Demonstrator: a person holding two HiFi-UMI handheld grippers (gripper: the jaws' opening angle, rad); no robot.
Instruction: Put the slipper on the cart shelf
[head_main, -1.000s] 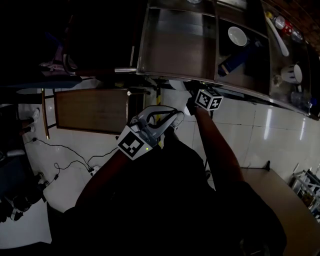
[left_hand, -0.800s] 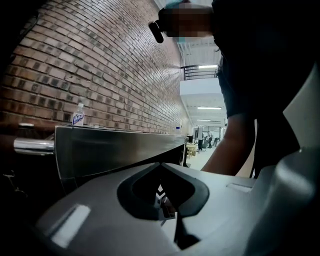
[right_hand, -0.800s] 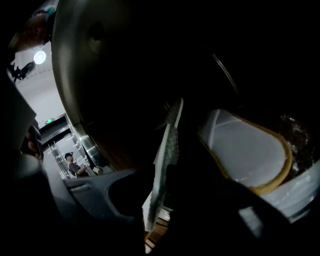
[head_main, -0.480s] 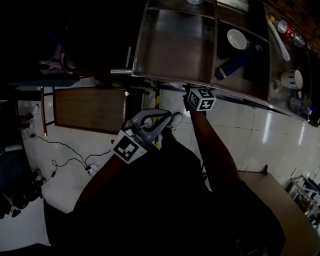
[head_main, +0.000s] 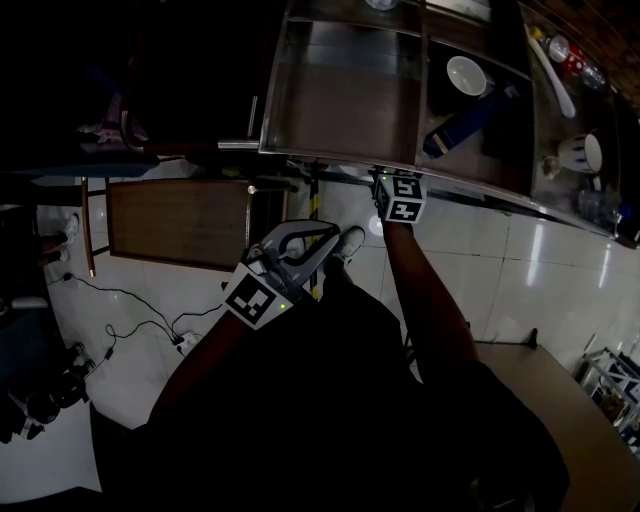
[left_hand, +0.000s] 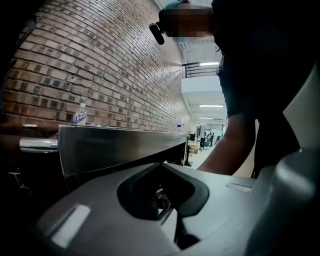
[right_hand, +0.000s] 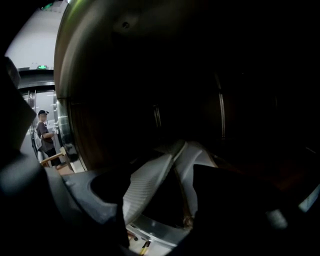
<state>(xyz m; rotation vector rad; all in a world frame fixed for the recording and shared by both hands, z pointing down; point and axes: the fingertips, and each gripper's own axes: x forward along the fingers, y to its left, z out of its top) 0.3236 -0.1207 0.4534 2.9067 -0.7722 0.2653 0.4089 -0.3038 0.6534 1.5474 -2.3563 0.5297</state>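
Observation:
A white slipper (right_hand: 150, 182) with a ribbed sole lies in the dark under the cart's top tray (head_main: 340, 100), seen only in the right gripper view. My right gripper (right_hand: 165, 202) reaches in below the tray's front edge. Its jaws have just been opening and now stand wide on either side of the slipper without pressing on it. In the head view only its marker cube (head_main: 400, 197) shows; the jaws and the slipper are hidden by the cart. My left gripper (head_main: 322, 238) hangs in front of the cart, shut on nothing, its grey jaws (left_hand: 176, 222) meeting.
The steel cart's upper compartments hold a white bowl (head_main: 466, 74), a blue item (head_main: 455, 125) and a mug (head_main: 580, 152). A wooden panel (head_main: 180, 220) and cables (head_main: 130, 310) lie on the tiled floor at left. A brick wall (left_hand: 100, 65) stands behind the cart.
The right gripper's cube has moved up and left toward the cart's edge and rolled. The white slipper seen beside it a second ago is out of the head view. The left gripper has kept its place.

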